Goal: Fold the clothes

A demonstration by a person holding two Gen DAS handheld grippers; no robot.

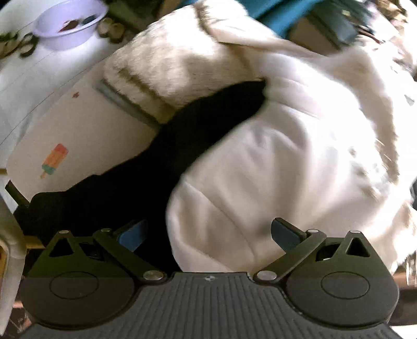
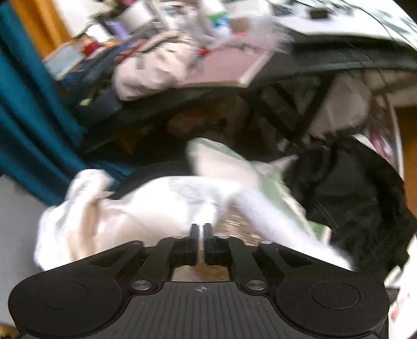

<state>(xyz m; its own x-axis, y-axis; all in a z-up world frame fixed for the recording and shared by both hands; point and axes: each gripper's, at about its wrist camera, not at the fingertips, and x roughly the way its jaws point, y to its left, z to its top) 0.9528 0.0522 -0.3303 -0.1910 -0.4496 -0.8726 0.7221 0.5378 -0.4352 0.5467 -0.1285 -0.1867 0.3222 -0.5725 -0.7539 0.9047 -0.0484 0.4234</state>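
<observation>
In the left wrist view my left gripper (image 1: 208, 234) stands wide open just above a white garment (image 1: 273, 161), with its blue pads (image 1: 133, 234) apart and nothing pressed between them. A black garment (image 1: 166, 156) lies slantwise under the white one, and a cream fuzzy garment (image 1: 182, 65) with tan stripes lies beyond. In the blurred right wrist view my right gripper (image 2: 200, 229) has its jaws nearly together. A pale sliver of the white garment (image 2: 156, 206) shows in the slit, and the cloth bunches right at the fingertips.
A white board with an ice-lolly print (image 1: 65, 146) lies left of the clothes, with a lavender bowl (image 1: 67, 23) behind it. A black garment heap (image 2: 351, 195) sits at the right. A teal curtain (image 2: 31, 125) hangs on the left, with a cluttered table (image 2: 221, 70) behind.
</observation>
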